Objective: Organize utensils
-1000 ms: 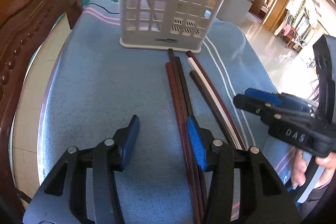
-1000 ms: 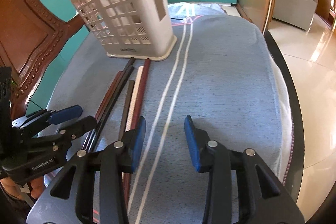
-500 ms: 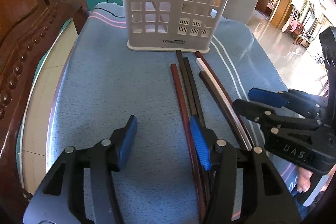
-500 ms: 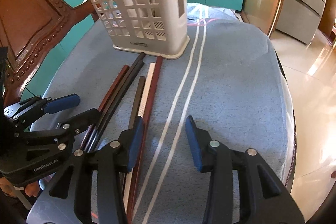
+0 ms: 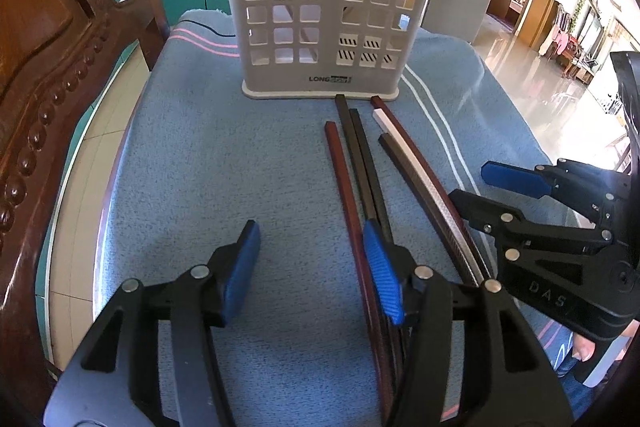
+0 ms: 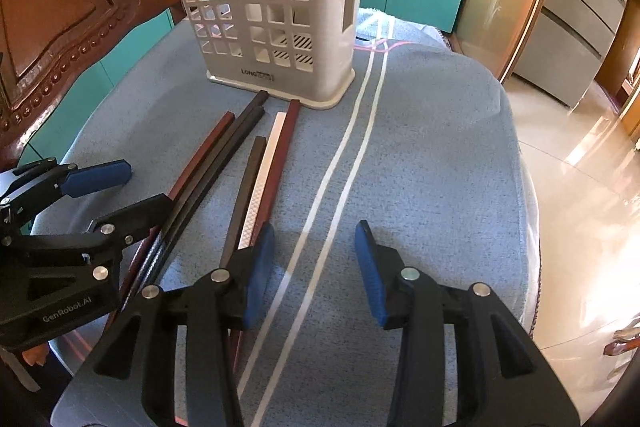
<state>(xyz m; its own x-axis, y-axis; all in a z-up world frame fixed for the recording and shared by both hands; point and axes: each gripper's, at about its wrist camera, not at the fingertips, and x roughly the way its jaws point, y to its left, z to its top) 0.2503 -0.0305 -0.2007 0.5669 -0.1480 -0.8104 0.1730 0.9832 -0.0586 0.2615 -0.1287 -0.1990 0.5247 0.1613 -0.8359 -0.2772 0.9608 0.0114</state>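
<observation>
Left gripper [image 5: 312,267] jaws just widened, empty; right gripper [image 6: 316,267] spread, empty. Chopsticks [image 5: 360,167] lie flat on the blue cloth [image 5: 200,167], tips toward the white holder [image 5: 328,7]. Probably light, stiff, slick: pinch mid-shaft, one at a time

Left gripper [image 5: 310,269] tilted steeply down, jaws just been opening, now parted with nothing between the blue pads [image 5: 382,277]. Right gripper [image 6: 316,271] angled down alongside, jaws apart too, gap bare. Seen side-on from each other's camera (black linkages, blue tips), both poised close together, not touching. Fingertips of a hand [image 5: 582,349] just peeking out under the right gripper's body.
</observation>
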